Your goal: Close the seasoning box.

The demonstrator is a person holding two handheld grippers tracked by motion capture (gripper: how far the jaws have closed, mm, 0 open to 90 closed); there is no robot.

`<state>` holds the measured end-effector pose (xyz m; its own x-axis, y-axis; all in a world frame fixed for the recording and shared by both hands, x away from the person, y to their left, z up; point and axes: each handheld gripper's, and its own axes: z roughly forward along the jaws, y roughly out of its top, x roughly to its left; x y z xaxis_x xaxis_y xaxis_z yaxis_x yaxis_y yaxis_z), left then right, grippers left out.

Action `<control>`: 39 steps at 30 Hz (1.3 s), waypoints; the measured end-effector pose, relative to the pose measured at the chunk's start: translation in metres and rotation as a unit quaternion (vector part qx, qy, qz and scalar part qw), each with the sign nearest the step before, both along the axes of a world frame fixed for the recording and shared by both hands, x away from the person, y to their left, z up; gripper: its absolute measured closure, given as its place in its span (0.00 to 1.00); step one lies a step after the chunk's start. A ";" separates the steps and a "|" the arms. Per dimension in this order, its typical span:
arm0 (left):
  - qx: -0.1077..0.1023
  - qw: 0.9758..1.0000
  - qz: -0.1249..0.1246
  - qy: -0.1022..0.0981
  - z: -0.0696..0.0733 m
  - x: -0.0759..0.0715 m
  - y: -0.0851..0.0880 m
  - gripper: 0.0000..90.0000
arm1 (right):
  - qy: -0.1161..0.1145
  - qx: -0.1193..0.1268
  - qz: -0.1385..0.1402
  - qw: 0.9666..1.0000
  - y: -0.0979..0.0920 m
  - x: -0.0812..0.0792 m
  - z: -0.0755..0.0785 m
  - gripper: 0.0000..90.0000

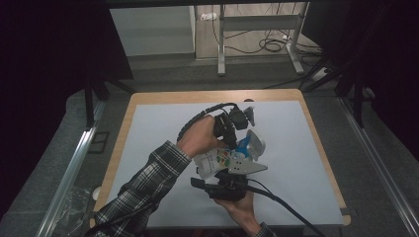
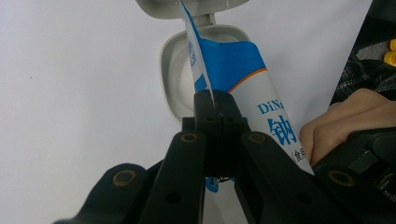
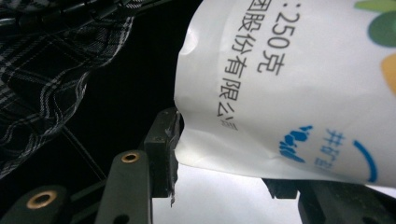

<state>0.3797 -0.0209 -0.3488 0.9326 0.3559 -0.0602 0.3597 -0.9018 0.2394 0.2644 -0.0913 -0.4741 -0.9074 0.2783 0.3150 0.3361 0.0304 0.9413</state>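
A soft white pouch [image 1: 213,161] printed with blue and coloured marks is held above the table [image 1: 148,148], a little towards five o'clock of its centre, between two grippers. The left gripper [image 2: 215,108] is clamped tight on the thin blue-and-white top seam of the pouch, its jaws meeting with only the film between them. The right gripper [image 3: 224,161] is closed on the bulging lower body of the pouch, a pad [image 3: 163,140] pressed into the film at nine o'clock in the right gripper view, the jaws standing roughly half apart around it. Just beyond the pouch, at twelve o'clock in the left gripper view, an open grey-white container [image 2: 175,70] with a hinged lid [image 2: 159,7] is seen lying on the table. The pouch is judged to be pliable, smooth and rather slippery, with loose contents that shift and sag, so it is best taken at the flat sealed edge and supported at the body. It is unlikely to break, though the film could crease or tear at the seam. "250" followed by a Chinese weight character, further Chinese company lettering, and the letters "DiNa" on the blue-banded face can be read.
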 end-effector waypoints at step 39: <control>-0.004 1.000 0.004 -0.005 0.001 0.000 0.002 1.00 | 0.000 -0.018 -0.006 1.000 0.001 0.002 -0.006 0.59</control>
